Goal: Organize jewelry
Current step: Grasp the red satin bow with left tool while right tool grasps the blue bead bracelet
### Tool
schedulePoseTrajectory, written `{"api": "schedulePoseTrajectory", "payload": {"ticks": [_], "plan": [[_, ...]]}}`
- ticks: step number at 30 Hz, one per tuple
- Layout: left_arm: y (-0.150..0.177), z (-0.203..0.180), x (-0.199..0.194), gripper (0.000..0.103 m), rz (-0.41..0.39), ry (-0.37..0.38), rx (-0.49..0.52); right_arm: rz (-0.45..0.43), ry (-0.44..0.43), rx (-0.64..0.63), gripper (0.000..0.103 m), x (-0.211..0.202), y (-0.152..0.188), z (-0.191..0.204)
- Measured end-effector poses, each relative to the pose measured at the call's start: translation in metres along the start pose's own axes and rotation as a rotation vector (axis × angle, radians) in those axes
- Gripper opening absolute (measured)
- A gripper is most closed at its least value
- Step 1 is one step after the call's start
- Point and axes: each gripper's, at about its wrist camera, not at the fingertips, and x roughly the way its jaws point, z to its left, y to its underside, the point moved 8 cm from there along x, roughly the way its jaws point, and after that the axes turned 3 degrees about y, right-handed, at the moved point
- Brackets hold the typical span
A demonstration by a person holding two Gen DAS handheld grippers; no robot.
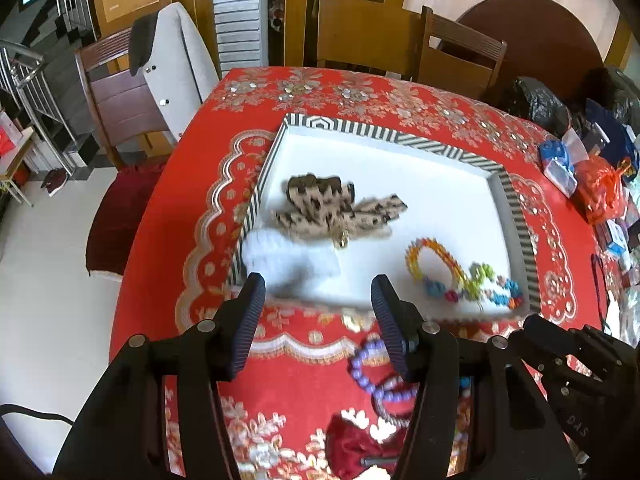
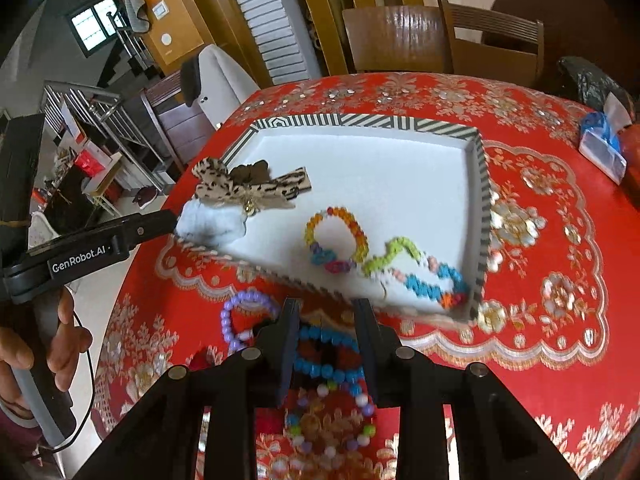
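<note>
1. Left wrist view: the left gripper [image 1: 318,294] hangs over the near edge of a striped-rimmed tray [image 1: 400,136] on a bench under a red floral cloth [image 1: 360,92]. Its jaws stand apart with nothing between them.
2. Inside the tray, at its left, a leopard-print bow [image 1: 340,210] lies against a white fluffy piece [image 1: 292,258]. To the right lie an orange-and-yellow bead bracelet [image 1: 432,254] and a multicoloured bead strand [image 1: 488,284].
3. Nearer than the tray, on the cloth, lies a purple bead bracelet [image 1: 362,364].
4. Right wrist view: the right gripper [image 2: 326,310] hovers just short of the tray's near rim [image 2: 484,200], jaws slightly parted and empty.
5. Beneath it on the cloth lie a blue bead bracelet [image 2: 328,368] and a mixed-colour bead bracelet [image 2: 360,428].
6. At far left, a hand [image 2: 36,344] holds the other gripper's handle; its tip sits at the fluffy piece.
</note>
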Motion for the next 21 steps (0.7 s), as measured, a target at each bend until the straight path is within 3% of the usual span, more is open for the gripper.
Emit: {"api": "schedulePoseTrajectory", "payload": {"ticks": [3, 13, 21], "plan": [[0.013, -0.005, -0.01, 0.055, 0.0, 0.0, -0.004, -0.004, 0.001, 0.006, 0.04, -0.012, 0.013, -0.003], [0.056, -0.013, -0.038, 0.056, 0.011, 0.02, -0.021, 0.01, 0.026, 0.014, 0.04, -0.036, 0.054, -0.014], [0.098, 0.007, -0.043, 0.06, 0.083, 0.06, -0.121, 0.052, 0.028, 0.03, 0.04, -0.035, 0.088, -0.022]]}}
